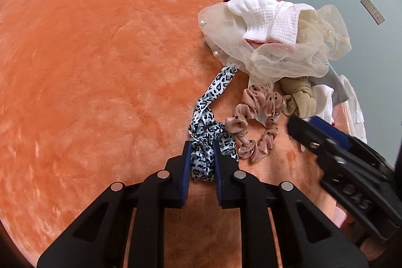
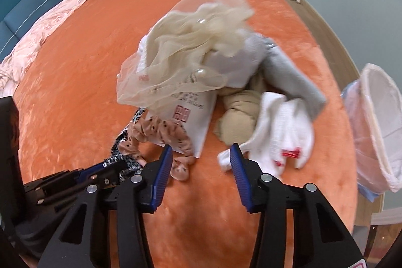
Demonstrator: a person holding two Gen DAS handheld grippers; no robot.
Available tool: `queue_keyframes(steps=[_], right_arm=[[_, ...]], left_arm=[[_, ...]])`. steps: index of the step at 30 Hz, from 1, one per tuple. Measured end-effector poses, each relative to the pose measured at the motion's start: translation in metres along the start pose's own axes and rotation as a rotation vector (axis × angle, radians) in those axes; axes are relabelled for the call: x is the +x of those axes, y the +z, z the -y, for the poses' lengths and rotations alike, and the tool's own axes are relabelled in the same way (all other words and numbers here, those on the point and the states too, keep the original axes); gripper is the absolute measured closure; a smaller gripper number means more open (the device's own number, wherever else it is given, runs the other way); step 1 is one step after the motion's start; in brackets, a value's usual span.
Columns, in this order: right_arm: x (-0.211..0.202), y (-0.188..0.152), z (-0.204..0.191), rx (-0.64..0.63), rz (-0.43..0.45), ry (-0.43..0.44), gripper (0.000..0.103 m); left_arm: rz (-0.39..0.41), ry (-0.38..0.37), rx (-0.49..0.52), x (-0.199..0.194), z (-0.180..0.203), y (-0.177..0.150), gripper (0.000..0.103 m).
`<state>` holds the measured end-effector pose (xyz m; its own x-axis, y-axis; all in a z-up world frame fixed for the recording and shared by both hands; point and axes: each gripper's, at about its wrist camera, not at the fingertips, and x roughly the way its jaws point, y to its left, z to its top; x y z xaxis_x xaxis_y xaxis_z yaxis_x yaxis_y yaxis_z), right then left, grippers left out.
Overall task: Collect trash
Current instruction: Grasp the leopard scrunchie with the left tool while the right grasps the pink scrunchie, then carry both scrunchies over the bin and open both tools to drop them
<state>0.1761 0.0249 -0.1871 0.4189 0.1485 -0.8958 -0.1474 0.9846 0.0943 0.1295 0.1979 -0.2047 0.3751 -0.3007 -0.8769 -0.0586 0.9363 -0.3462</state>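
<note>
Two hand-held grippers: our left hand-held gripper (image 1: 201,162) clamps the leopard-print strip (image 1: 204,117) running toward the upper right, while our right hand-held gripper (image 2: 201,165) gapes over bare bed (image 2: 75,67).

Left tool (image 1: 201,160) pinched nearly closed; right tool (image 2: 201,162) pads parted, both angled downward.

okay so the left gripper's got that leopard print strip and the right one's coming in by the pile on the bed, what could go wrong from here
1. The left gripper is clamped on the leopard-print strip, whose far end runs under the cream tulle; lifting may drag the pile along.
2. The pink scrunchie lies against the strip and could snag and come up too.
3. The right gripper is open between scrunchie and white cloth; closing here may catch only the orange blanket.
</note>
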Motion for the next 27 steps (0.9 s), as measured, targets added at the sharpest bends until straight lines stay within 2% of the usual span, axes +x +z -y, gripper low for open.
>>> queue_keyframes(steps=[3, 5, 8, 12, 20, 27], right_arm=[[0.019, 0.001, -0.005, -0.015, -0.032, 0.010, 0.067], [0.029, 0.000, -0.007, -0.010, -0.062, 0.024, 0.084], [0.032, -0.003, -0.004, 0.026, -0.073, 0.059, 0.092], [0.016, -0.003, 0.001, 0.041, -0.044, 0.073, 0.093], [-0.051, 0.005, 0.020, 0.092, 0.092, 0.082, 0.094], [-0.111, 0.000, 0.062, 0.148, 0.209, 0.063, 0.094]], left_arm=[[-0.005, 0.002, 0.002, 0.001, 0.002, 0.001, 0.087], [-0.008, 0.008, 0.004, 0.001, 0.005, 0.002, 0.087], [-0.006, 0.028, 0.018, 0.001, 0.011, 0.005, 0.088], [0.010, 0.042, 0.034, -0.005, 0.026, 0.007, 0.088], [0.070, 0.025, 0.090, -0.037, 0.069, 0.005, 0.088], [0.142, -0.021, 0.176, -0.075, 0.124, 0.001, 0.089]])
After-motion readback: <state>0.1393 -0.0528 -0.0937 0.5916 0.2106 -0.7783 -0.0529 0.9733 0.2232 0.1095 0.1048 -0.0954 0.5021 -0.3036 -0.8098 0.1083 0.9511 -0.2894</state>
